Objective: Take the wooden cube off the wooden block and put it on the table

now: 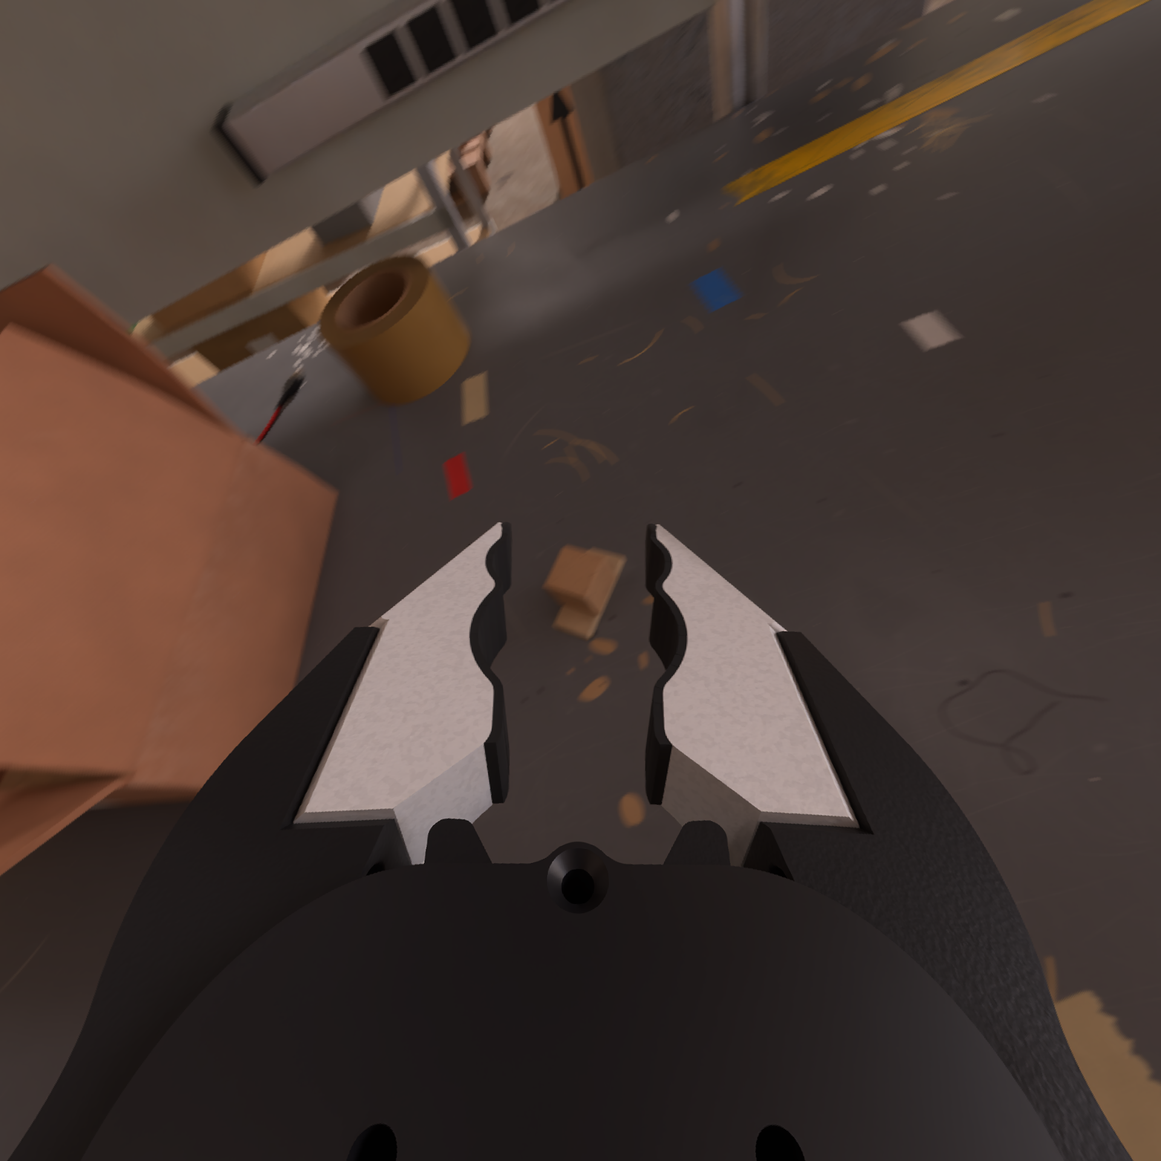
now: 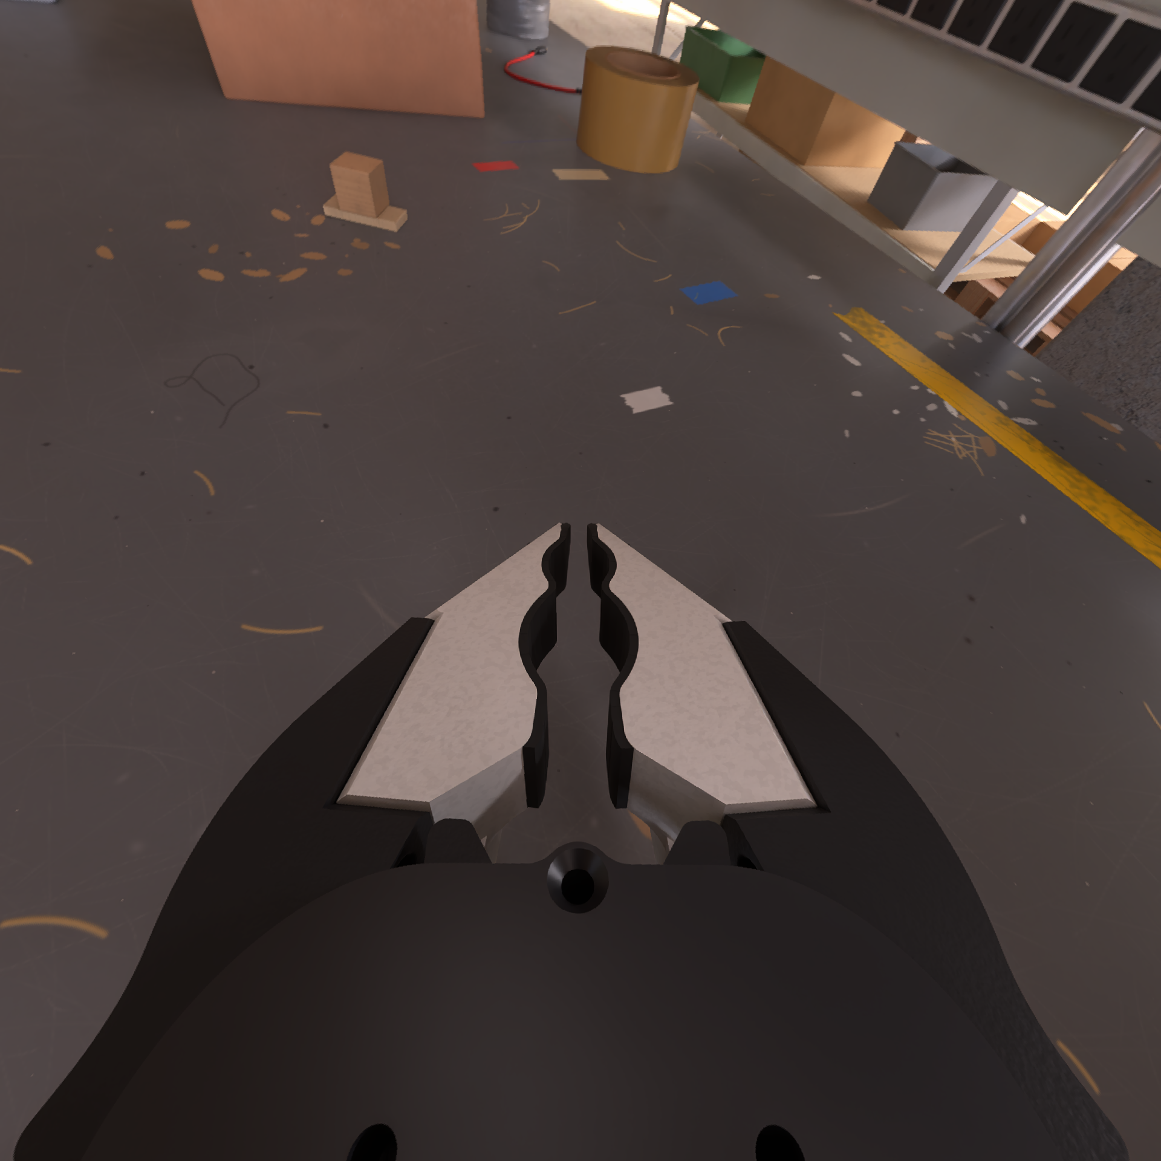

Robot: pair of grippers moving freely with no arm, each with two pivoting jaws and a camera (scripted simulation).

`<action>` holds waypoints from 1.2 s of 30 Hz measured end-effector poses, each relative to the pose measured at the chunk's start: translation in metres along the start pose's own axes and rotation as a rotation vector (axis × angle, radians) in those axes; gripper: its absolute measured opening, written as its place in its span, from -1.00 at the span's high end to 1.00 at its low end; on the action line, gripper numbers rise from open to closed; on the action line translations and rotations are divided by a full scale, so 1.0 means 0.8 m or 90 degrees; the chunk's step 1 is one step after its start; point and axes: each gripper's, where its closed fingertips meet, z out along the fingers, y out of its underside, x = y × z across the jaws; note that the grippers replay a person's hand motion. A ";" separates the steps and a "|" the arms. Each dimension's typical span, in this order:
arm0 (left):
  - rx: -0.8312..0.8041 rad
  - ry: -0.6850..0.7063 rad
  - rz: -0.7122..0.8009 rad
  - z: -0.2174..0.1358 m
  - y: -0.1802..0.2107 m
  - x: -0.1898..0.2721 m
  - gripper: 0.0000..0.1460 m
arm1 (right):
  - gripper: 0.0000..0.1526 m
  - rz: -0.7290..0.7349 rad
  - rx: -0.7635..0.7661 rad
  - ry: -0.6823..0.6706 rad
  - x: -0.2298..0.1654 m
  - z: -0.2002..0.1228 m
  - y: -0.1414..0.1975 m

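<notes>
Wooden cube (image 2: 358, 183): stands upright on the wooden block (image 2: 366, 218), touching it, off toward the block's left part in the right wrist view; in the left wrist view the same cube (image 1: 578, 581) shows between the fingertips, farther off and below them.
Wooden block: a flat pale slab lying on the worktop (image 2: 440, 389), far ahead and left of the right tool; wood chips lie scattered just in front of it.
Left hand-held gripper (image 1: 578, 528): released, its fingers spread wide with nothing between them; it hangs above the cube and block, apart from both.
Right hand-held gripper (image 2: 578, 526): clenched almost fully, only a thin slit at the tips, grasping nothing; it sits low over bare worktop, well apart from the cube.
Worktop: dark grey, scuffed, strewn with shavings; a yellow stripe (image 2: 1005, 433) runs along its right side.
Small patches: red (image 2: 496, 166), tan (image 2: 581, 174), blue (image 2: 708, 293) and white (image 2: 647, 399) flat pieces lie on the surface.
Tape roll (image 2: 634, 110): large brown roll, standing beyond the patches.
Cardboard box (image 2: 345, 56): behind the cube; a red cable (image 2: 540, 78) lies between box and roll.
</notes>
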 end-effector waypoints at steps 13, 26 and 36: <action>-0.149 0.006 -0.022 0.021 0.091 -0.080 0.26 | 0.92 -0.056 -0.048 -0.028 -0.005 0.046 -0.002; -0.324 0.362 0.086 0.141 0.115 0.002 0.15 | 0.91 -0.076 -0.064 -0.036 -0.004 0.071 -0.003; -0.366 0.334 0.076 0.160 0.135 0.004 0.34 | 0.91 -0.055 -0.060 -0.016 0.008 0.058 0.004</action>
